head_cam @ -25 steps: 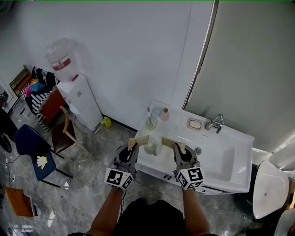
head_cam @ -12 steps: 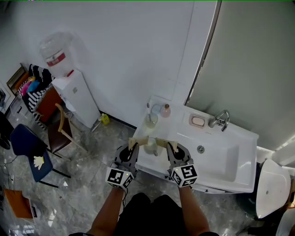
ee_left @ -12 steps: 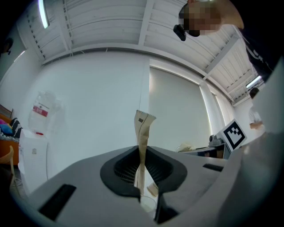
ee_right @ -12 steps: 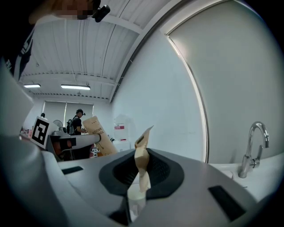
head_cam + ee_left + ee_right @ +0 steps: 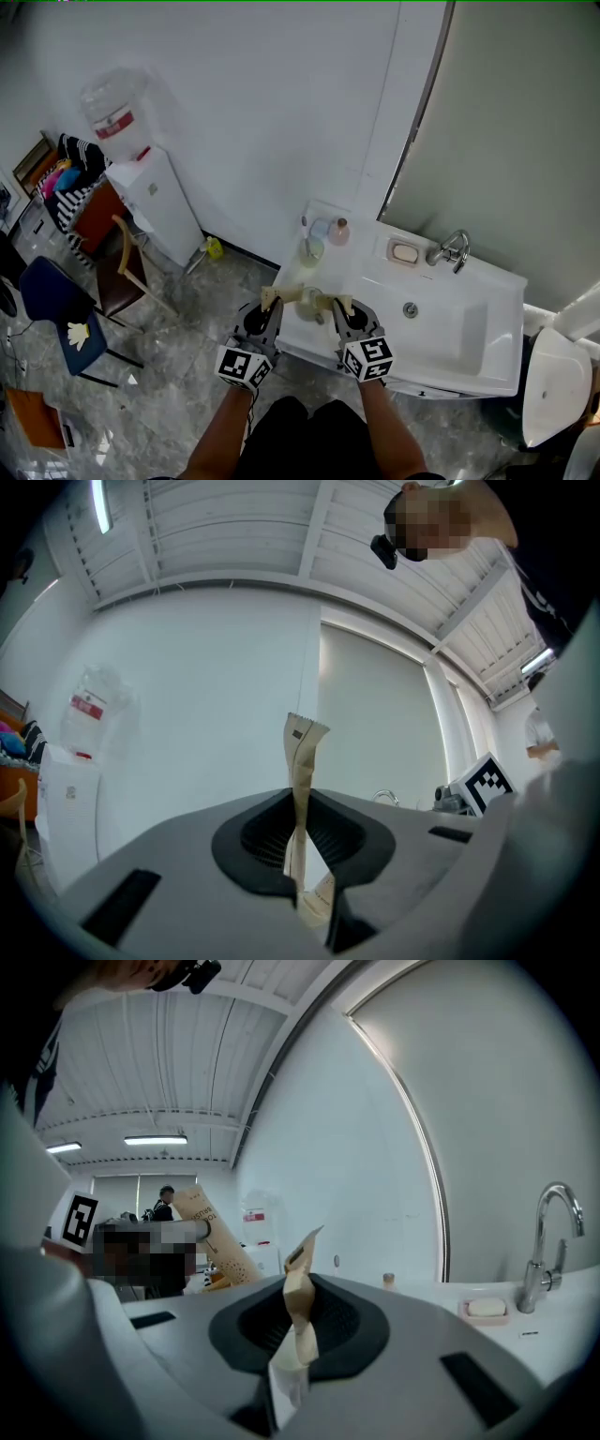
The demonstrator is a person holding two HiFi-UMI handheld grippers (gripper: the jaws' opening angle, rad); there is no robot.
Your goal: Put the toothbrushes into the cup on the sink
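My left gripper [image 5: 265, 309] is shut on a tan paper-wrapped toothbrush [image 5: 283, 294], which stands up between the jaws in the left gripper view [image 5: 302, 761]. The right gripper [image 5: 341, 311] is shut on a second wrapped toothbrush [image 5: 328, 301], seen pinched and crumpled in the right gripper view [image 5: 298, 1290]. Both hover at the sink's front left corner, their packet ends nearly meeting over a pale cup [image 5: 309, 302], which they partly hide. The left packet [image 5: 202, 1229] also shows in the right gripper view.
The white sink [image 5: 487, 309] carries a green bottle [image 5: 311, 249], a pink bottle [image 5: 338, 232], a soap dish [image 5: 401, 252] and a faucet [image 5: 455, 251]. A mirror is behind it. At left stand a water dispenser [image 5: 150, 192] and chairs [image 5: 56, 309]; at right a toilet [image 5: 553, 384].
The right gripper has moved left toward the left one, so the two packets now nearly meet over the cup. The left gripper has barely moved. Both stay shut.
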